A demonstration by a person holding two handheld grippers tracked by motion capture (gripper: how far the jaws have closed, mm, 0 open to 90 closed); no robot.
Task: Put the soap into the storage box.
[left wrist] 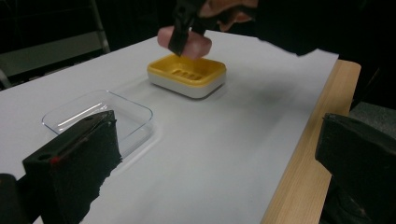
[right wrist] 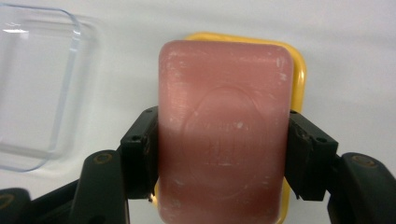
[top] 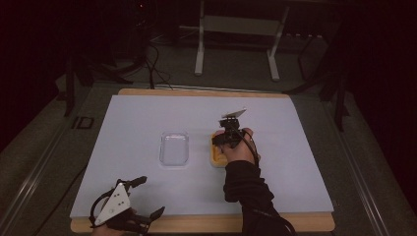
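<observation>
Looking down from the high view, a person's right hand (top: 239, 147) is holding the right gripper (top: 227, 139) over a yellow soap dish (top: 217, 156) near the middle of a pale sheet (top: 147, 118) that is covering a wooden table (top: 206, 223). A clear plastic tray (top: 174, 148) is lying just to the left of the dish, apart from it. At the near left corner the left gripper (top: 149, 197) is sitting low by the table's edge, its two jaws spreading wide with nothing between them (the grey three-cornered plate is showing on top of it).

Turning to the left gripper view, its own black jaws are standing far apart at the bottom corners, empty. Beyond them the clear plastic tray (left wrist: 95, 116) is resting on the pale sheet (left wrist: 210, 154), and farther off the yellow soap dish (left wrist: 187, 77), white along its base and slotted inside, is sitting with the pink soap bar (left wrist: 196, 45) hanging just above it, gripped by the right gripper (left wrist: 180, 39).

Moving to the right gripper view, the pink soap bar (right wrist: 224, 135) is being clamped by its long sides between the two black jaws, an oval stamp showing on its face. Behind it the yellow soap dish (right wrist: 299, 74) is peeking out along the top and right edges, and the clear plastic tray (right wrist: 32, 84) is lying at the left.
</observation>
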